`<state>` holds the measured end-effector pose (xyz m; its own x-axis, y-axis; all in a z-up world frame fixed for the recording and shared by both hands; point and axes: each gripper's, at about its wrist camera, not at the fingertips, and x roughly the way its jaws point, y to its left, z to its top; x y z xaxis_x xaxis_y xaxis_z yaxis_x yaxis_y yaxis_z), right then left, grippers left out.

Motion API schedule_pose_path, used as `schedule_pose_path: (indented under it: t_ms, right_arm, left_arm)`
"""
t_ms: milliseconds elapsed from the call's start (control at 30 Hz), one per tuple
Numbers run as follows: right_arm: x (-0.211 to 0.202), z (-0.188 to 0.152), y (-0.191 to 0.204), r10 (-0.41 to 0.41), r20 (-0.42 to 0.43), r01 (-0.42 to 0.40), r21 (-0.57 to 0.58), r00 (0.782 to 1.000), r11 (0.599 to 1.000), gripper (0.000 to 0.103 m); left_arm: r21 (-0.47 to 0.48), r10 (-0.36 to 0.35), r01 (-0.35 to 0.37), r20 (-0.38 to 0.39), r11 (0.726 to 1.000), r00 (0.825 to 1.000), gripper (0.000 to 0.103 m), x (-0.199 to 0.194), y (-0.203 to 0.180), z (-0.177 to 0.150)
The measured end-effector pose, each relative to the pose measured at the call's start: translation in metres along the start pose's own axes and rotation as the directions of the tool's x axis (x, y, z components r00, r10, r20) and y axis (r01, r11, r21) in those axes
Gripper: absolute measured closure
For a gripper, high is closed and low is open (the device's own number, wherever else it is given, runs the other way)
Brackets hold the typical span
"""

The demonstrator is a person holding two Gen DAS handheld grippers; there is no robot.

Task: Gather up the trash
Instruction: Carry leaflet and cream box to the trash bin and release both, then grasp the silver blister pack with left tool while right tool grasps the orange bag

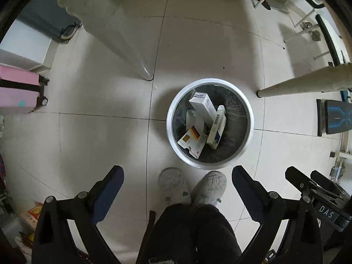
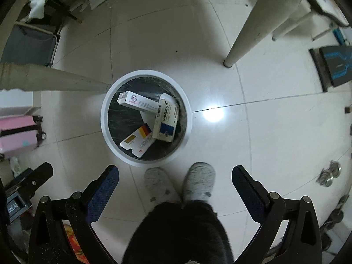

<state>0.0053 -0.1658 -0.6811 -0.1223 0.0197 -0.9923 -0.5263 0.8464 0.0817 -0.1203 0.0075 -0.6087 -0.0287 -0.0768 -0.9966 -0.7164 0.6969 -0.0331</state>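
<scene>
A round white trash bin with a dark liner stands on the tiled floor and holds several small medicine boxes. It also shows in the right wrist view with the boxes inside. My left gripper is open and empty, held high above the floor just short of the bin. My right gripper is open and empty too, also above and short of the bin. The right gripper's finger shows at the right edge of the left wrist view.
The person's grey slippers stand right by the bin. Two pale table legs flank it. A pink suitcase is on the left, a dark blue-patterned device on the right, dumbbells at the right.
</scene>
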Motion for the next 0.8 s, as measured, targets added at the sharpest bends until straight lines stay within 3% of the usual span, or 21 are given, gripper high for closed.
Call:
schedule_pose_path:
  t_ms: [333, 800]
  right_arm:
    - [-0.093, -0.028, 0.013, -0.041, 0.028, 0.042, -0.051, 0.999, 0.998, 0.000]
    - [-0.289, -0.073, 0.036, 0.006, 0.124, 0.003, -0.076, 0.992, 0.997, 0.000]
  left_arm:
    - [0.025, 0.003, -0.003, 0.008, 1.000, 1.000, 0.003, -0.076, -0.007, -0.022]
    - [0.052, -0.009, 0.003, 0.114, 0.999, 0.993, 0.003, -0.231, 0.000, -0.052]
